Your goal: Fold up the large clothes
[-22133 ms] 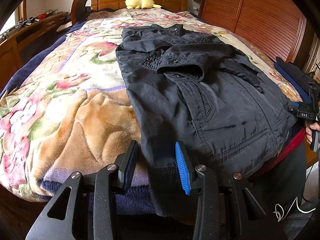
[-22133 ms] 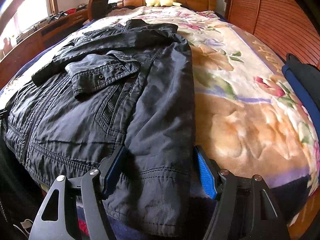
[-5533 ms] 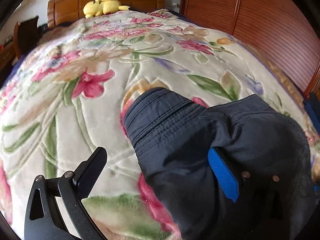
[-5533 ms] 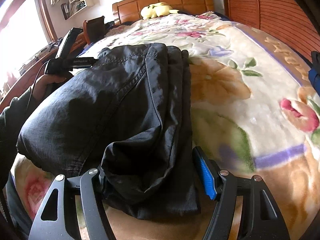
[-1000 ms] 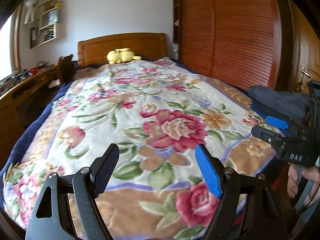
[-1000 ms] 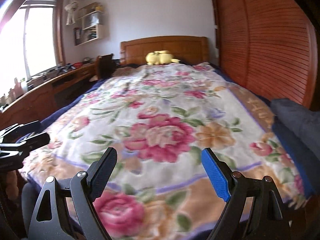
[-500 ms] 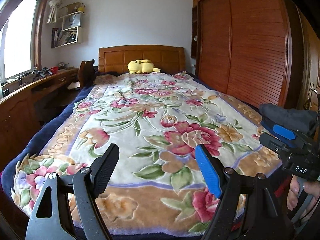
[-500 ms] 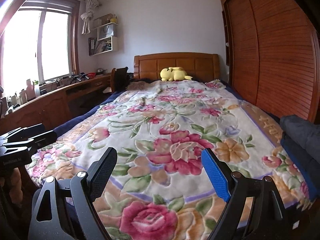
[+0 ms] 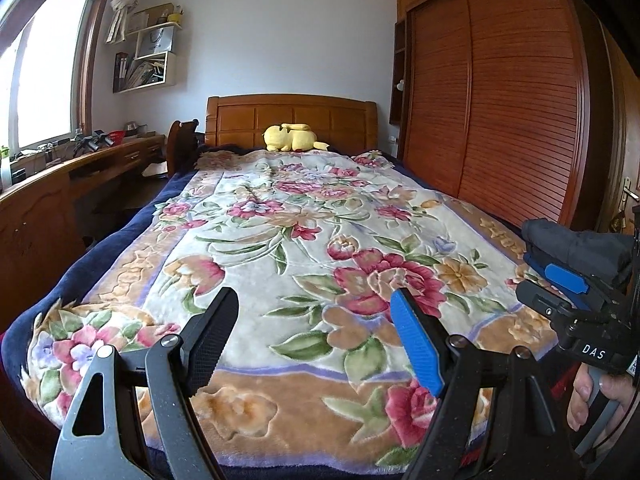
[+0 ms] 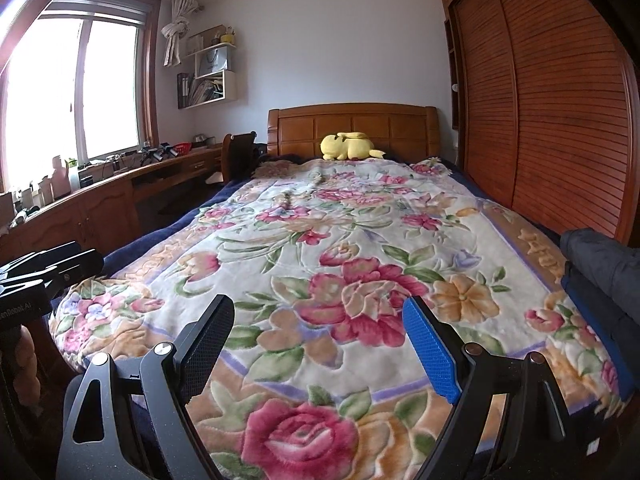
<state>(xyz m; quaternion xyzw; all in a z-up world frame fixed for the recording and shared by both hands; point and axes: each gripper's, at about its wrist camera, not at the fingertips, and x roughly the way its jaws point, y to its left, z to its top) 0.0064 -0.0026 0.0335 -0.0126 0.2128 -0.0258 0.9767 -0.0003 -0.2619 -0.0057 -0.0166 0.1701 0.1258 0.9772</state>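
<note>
My left tongs (image 9: pixel 314 338) hang level above the foot of the bed (image 9: pixel 280 240), spread wide with nothing between them, one black pad at 7 o'clock of the left view and one blue pad at 5 o'clock. My right tongs (image 10: pixel 320 340) sit in the same pose over the flowered blanket (image 10: pixel 340 260), spread and empty, pointing toward the headboard (image 10: pixel 352 128) at 12 o'clock. The left view catches the right tongs side-on at 4 o'clock, my right hand (image 9: pixel 600 396) wrapped around the handle below them, fingers curled on the trigger. The right view shows the left unit at 9 o'clock, held level, with part of my left hand (image 10: pixel 28 356) under it. The folded clothes (image 10: pixel 604 264), dark and stacked, lie on the bed's right edge at 3 o'clock, just beyond the right tongs and apart from both pairs. A yellow plush (image 9: pixel 292 136) rests against the headboard. A wooden counter (image 10: pixel 120 184) runs under the window (image 10: pixel 72 88) at 9 o'clock; a slatted wardrobe (image 9: pixel 500 120) fills 2 o'clock.
</note>
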